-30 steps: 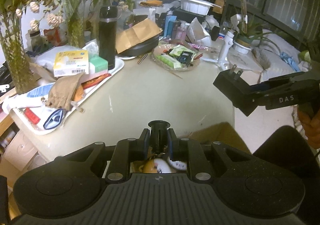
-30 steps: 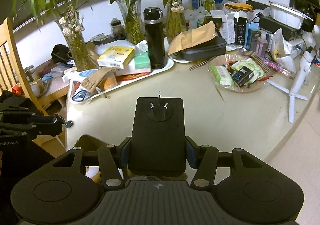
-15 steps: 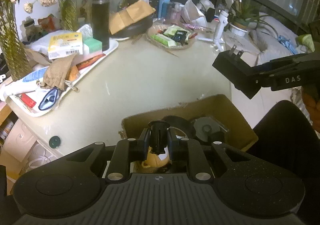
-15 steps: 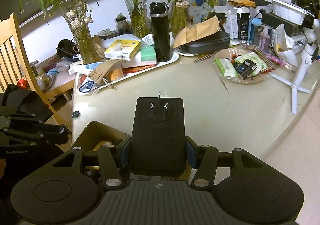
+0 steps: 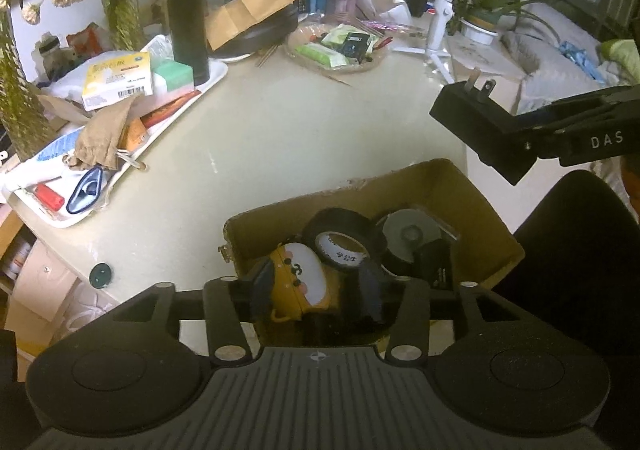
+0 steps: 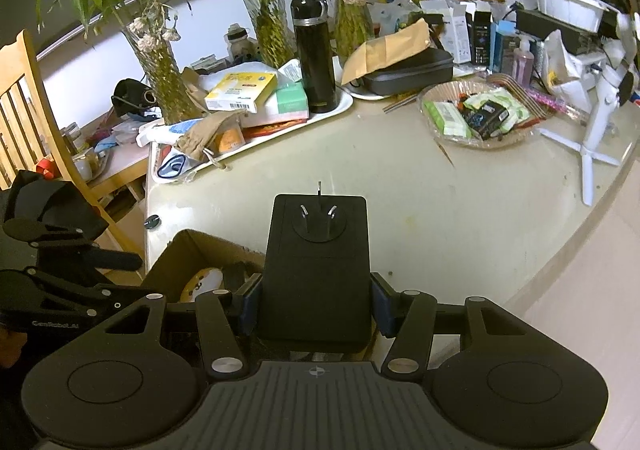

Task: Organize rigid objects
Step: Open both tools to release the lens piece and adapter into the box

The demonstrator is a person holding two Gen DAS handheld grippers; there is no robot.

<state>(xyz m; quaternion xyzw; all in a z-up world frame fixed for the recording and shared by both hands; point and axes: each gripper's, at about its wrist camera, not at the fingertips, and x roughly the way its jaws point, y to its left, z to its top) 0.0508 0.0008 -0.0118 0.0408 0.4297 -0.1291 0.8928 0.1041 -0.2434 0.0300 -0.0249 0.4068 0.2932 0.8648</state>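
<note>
Black plastic, the adapter (image 6: 318,270) sits pinched by its flanks between my right fingers (image 6: 316,308), prongs pointing forward and up, held above the desk (image 6: 460,218) just beside the box (image 6: 188,258). My left fingers (image 5: 316,290) have just been opening; they stand spread over the box interior with nothing pressed between them, the yellow toy (image 5: 298,282) lying below and between them.

Procedure for the step in hand, as I judge it: deposit the adapter in the box.
1. Carry the right hand across the near wall of the box before lowering. Cardboard walls flex; do not drag the adapter over the rim.
2. Aim for the corner on the far right in the left wrist view. The tape roll (image 5: 344,242) and the round grey item (image 5: 408,232) fill the middle.
3. Release low, prongs away from the tape.
4. Withdraw the left fingers first; both tools over one opening will collide.

Clearances: the box sits at the desk's near edge, partly overhanging as far as I can tell, so press nothing downward. Bare desk lies beyond the box; the tray (image 5: 216,74) and basket (image 5: 340,50) stand well apart.
</note>
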